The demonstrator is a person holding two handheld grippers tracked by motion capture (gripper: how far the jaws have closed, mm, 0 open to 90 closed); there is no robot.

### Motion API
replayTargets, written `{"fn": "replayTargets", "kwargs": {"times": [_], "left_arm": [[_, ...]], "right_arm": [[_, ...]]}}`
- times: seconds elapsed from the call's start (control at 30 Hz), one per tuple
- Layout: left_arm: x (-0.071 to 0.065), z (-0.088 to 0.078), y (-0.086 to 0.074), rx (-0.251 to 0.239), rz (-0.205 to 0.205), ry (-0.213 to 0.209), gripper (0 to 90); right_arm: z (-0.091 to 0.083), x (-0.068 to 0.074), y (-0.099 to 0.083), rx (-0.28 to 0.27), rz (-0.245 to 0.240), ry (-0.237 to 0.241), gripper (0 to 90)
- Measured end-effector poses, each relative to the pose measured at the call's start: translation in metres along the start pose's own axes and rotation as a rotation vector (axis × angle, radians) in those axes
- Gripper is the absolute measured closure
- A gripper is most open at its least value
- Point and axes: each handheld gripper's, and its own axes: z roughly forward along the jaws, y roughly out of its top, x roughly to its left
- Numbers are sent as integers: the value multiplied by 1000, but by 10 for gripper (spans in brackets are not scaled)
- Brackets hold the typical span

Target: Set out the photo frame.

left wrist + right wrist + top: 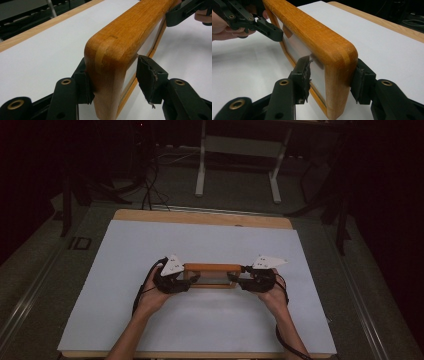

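Oak-coloured wood makes up the wooden frame, a shallow rectangular frame with rounded corners, a visible joint line at each corner and a pale, whitish panel set inside its border. It stands on its long edge near the middle of the white board that covers most of the wooden table, with its top rail uppermost.

Each short end of the frame sits between a pair of black jaws. In the left gripper view the left gripper straddles one corner: one pad lies against the outer wooden face, while the torn pad on the panel side stands a little off the wood, so whether it truly clamps cannot be told. In the right gripper view the right gripper has a pad on each side of the other end, both close to or touching it; a firm grip cannot be confirmed there either.

Around the frame the board holds the two hands and the trailing cables. Beyond the table, a floor with cables and the white legs of a stand lie in dim light.

The frame's long axis runs left to right across the high view, between the two grippers, with the panel face toward the person.
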Motion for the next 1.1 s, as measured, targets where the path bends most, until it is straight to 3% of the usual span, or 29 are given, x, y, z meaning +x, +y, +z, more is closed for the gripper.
{"fn": "replayTargets", "kwargs": {"times": [0.73,1.1], "left_arm": [[7,-8,-2,-3,-105,-102,523],[8,-7,-6,14,-137,-131,523]], "right_arm": [[-1,2,1,45,96,55,556],[0,4,-2,83,124,65,560]]}}
